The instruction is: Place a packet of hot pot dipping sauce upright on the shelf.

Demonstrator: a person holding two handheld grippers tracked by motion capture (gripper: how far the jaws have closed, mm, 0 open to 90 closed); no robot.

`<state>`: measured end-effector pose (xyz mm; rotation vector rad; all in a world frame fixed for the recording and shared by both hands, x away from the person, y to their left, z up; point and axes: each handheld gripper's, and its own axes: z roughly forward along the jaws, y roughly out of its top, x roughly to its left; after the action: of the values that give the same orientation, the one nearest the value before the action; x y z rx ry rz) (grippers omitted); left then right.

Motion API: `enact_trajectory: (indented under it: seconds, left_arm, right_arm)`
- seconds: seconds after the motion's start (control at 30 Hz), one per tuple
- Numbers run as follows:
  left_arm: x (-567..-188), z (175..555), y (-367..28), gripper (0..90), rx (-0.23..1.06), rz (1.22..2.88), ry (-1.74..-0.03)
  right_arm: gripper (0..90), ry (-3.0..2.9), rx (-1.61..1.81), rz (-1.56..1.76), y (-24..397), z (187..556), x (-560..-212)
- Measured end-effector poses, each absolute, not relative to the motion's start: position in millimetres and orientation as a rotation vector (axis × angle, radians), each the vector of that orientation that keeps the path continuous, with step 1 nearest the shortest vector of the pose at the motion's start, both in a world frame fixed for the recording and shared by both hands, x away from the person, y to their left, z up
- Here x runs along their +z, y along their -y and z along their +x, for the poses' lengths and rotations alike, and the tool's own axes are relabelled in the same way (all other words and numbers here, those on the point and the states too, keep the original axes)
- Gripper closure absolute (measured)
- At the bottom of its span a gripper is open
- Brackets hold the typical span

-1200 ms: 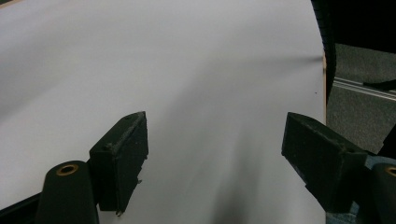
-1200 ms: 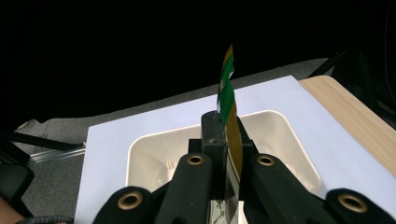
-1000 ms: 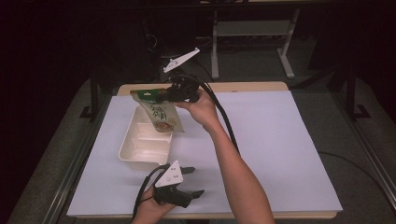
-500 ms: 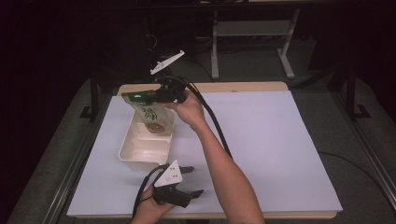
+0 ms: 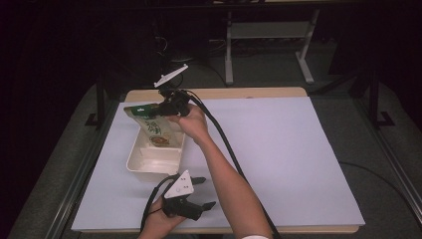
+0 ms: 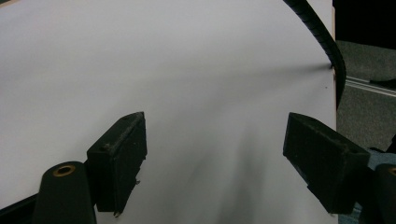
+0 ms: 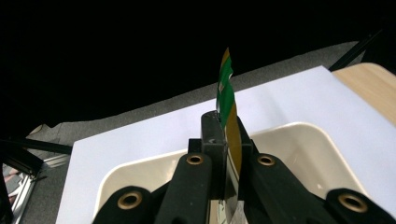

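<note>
While the right hand-held gripper [image 5: 166, 108] squeezes its jaws tight on the top edge of a green and gold packet [image 5: 153, 128], the packet hangs down with its bottom end inside the cream tray [image 5: 144, 167]. The tray sits on the white surface [image 5: 288, 149], near its left side. The left hand-held gripper [image 5: 201, 191] rests low on the surface just in front of the tray, with its jaws wide apart and nothing between them.
</note>
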<state>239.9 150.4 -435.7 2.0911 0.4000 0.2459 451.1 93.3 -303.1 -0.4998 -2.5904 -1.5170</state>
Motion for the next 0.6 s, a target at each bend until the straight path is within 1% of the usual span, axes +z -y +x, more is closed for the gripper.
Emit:
enact_trajectory:
  seconds: [0.2,0.6]
  left_arm:
    - [-437,240,-150,21.0,0.243,2.093,-0.401]
    - [-437,241,-149,21.0,0.248,2.090,-0.403]
  right_arm:
    - [89.2,2.550,-1.524,-0.549,-92,457,-320]
    - [87.2,2.598,-1.466,-0.615,-71,464,-324]
